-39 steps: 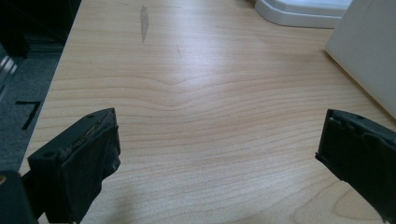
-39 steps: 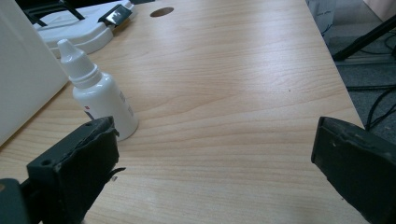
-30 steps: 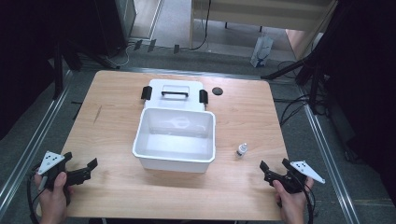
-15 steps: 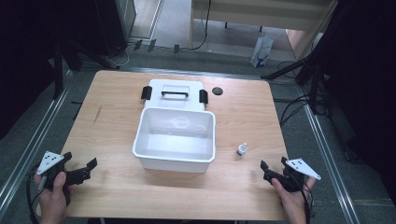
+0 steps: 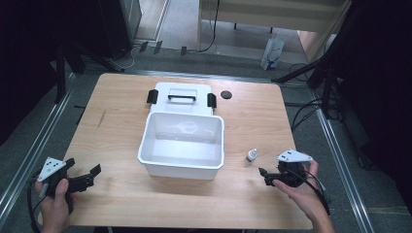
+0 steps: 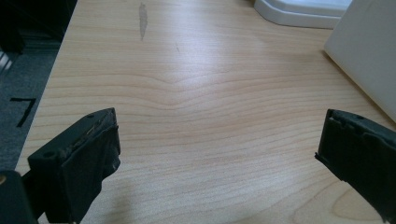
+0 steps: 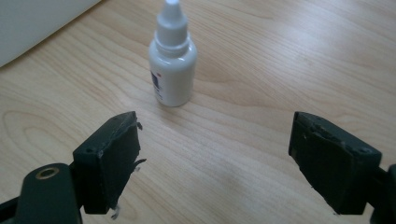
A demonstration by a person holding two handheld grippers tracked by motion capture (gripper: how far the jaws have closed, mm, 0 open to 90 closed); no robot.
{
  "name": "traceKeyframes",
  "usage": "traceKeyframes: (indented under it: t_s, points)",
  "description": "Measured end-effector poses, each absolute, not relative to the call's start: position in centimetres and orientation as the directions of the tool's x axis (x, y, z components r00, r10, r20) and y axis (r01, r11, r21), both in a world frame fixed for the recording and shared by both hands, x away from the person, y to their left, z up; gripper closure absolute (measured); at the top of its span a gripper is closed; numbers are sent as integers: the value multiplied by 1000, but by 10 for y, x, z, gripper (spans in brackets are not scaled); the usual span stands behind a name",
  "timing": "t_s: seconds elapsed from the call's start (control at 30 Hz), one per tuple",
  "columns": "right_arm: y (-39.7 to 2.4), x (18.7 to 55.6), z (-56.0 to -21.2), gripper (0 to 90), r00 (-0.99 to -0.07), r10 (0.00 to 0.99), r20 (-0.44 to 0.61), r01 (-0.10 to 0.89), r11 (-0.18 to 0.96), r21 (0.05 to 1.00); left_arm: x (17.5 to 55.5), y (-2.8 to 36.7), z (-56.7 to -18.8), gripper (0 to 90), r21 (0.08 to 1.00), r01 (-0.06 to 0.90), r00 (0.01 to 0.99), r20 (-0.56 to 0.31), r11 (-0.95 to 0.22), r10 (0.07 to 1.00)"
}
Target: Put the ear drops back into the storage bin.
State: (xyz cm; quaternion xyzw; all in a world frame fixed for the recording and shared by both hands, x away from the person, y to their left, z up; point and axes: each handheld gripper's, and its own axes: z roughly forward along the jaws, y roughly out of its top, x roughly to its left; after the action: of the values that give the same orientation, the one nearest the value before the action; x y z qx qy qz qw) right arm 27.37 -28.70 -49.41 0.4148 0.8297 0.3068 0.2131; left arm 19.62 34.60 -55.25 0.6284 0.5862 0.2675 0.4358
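The pale wooden table (image 5: 121, 102) carries a white rectangular plastic tub (image 5: 182, 144) at its centre, empty as far as I can see. Touching it at twelve o'clock lies its flat white lid (image 5: 180, 98) with black handle and clips. At one o'clock sits a small dark disc (image 5: 226, 94). The small white dropper bottle (image 5: 251, 155) stands upright at four o'clock, just beside the tub. The right gripper (image 5: 265, 175), jaws wide and empty, has edged closer to the bottle, so I'd guess a pick is coming. The left gripper (image 5: 92, 175) stays idle at eight o'clock, wide and empty.
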Motion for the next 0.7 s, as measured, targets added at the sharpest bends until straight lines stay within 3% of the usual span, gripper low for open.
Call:
traceKeyframes:
  t_s: [0.2,0.4,0.7]
  points:
    - [-265,291,-472,176,-693,702,-163,553,663,505,196,346,-553,0,861,504,170,-177,69,969]
    - [-249,301,-465,202,-735,658,-162,562,726,397,196,346,-553,0,861,504,169,-178,70,969]
    - [-228,317,-447,327,-776,607,-170,556,786,270,197,346,-553,0,860,505,168,-184,76,969]
